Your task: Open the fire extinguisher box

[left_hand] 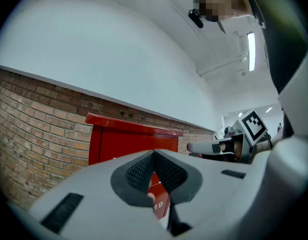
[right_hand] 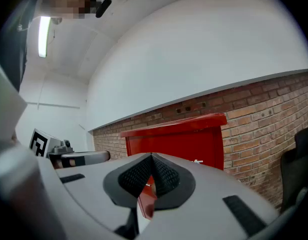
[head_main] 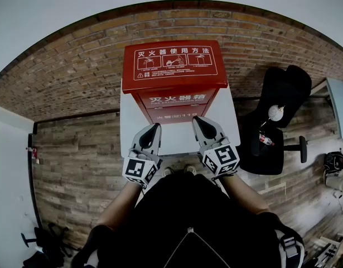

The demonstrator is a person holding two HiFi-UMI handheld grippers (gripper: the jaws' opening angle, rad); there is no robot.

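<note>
Wood floor (head_main: 76, 161), brick wall (head_main: 65, 77). One red box (head_main: 174, 71) sits closed on a white base (head_main: 132, 121) against the wall, with one chair (head_main: 277, 94) beside it. Left tool (head_main: 156, 127) and right tool (head_main: 197, 120) are both pinched together, empty.

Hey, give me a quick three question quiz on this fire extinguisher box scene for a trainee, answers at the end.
1. True or false: the lid of the red fire extinguisher box is raised.
2. Pick one: the left gripper and right gripper are A) both shut and empty, B) both clamped on the lid, C) both wide open.
3. Fill in: the box stands against a ____ wall.
Key: 1 false; 2 A; 3 brick.
</note>
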